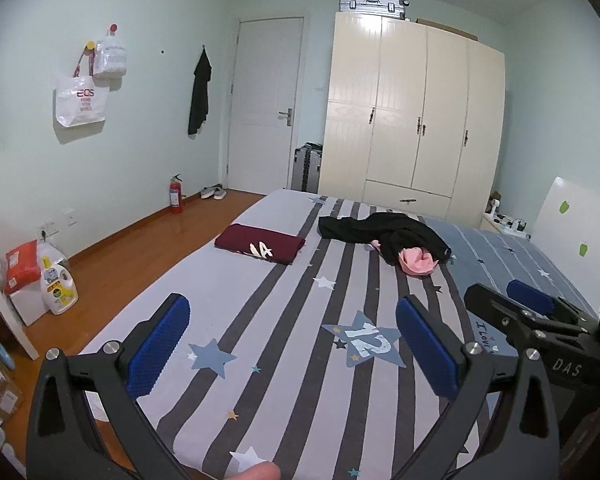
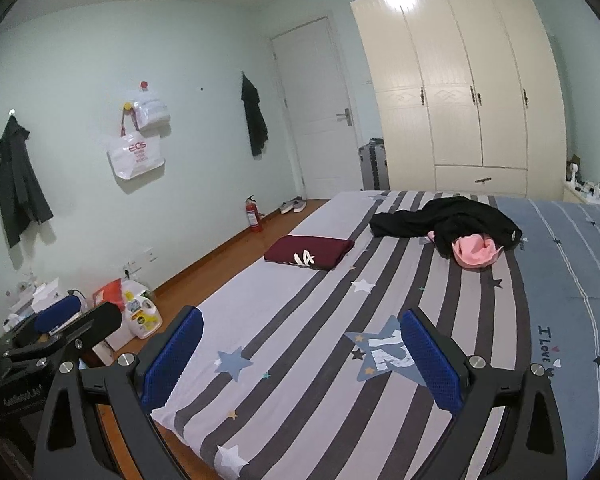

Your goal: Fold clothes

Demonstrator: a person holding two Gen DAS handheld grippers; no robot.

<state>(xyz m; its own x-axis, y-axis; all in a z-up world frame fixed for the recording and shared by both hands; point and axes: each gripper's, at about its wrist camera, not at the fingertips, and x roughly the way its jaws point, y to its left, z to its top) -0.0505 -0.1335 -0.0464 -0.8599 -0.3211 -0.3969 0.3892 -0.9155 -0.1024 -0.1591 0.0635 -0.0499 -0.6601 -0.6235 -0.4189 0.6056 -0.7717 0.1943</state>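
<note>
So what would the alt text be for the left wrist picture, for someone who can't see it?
An open, empty left gripper hovers over a striped bed that holds a folded maroon shirt and a crumpled black garment with a pink garment. The right gripper pokes in at the right edge; a cream wardrobe stands behind.

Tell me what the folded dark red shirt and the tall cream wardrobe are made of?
The folded dark red shirt looks like soft matte knit cloth, probably cotton: it bends at the fold and shows no shine. The tall cream wardrobe looks like painted or laminated wood board with a glossy finish, since the ceiling light glares on its doors.
</note>
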